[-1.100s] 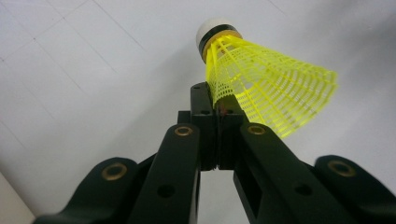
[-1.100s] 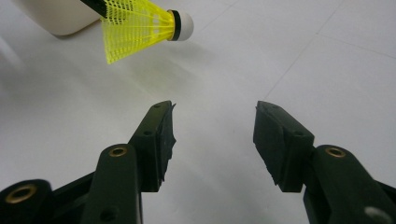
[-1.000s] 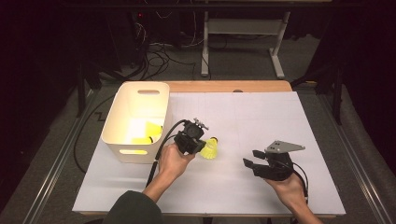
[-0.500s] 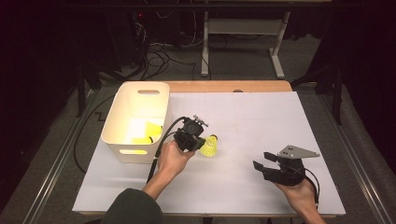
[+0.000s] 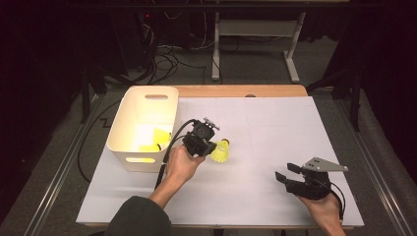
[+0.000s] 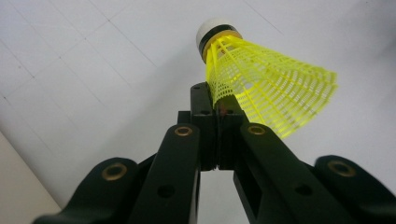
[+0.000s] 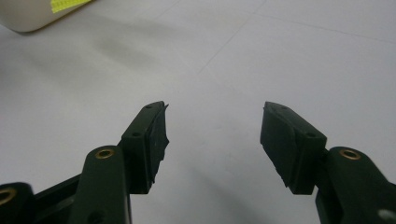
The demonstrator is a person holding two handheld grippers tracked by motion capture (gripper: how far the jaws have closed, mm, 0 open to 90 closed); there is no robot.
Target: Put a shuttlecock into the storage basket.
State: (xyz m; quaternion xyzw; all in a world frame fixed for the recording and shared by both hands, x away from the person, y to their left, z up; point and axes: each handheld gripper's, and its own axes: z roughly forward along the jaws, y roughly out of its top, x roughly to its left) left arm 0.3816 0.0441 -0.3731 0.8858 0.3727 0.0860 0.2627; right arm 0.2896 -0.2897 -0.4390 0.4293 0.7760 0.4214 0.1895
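1. Because its jaws pinch the skirt edge, the left gripper (image 5: pixel 209 146) holds the yellow shuttlecock (image 5: pixel 222 151) just right of the white bin (image 5: pixel 129 132), ready for dropping in.
2. Well right of that bin, the right gripper (image 5: pixel 286 173) has just been opening and stands wide, nothing between its jaws.

The white bin (image 7: pixel 28 14) is cut off at the right gripper view's top-left corner.

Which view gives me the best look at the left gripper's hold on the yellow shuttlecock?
The left gripper view: the left gripper is shut on the skirt edge of the yellow shuttlecock, cork end pointing away. The high view shows it small beside the white bin, grip point hidden. The right gripper view offers no look at the grip.
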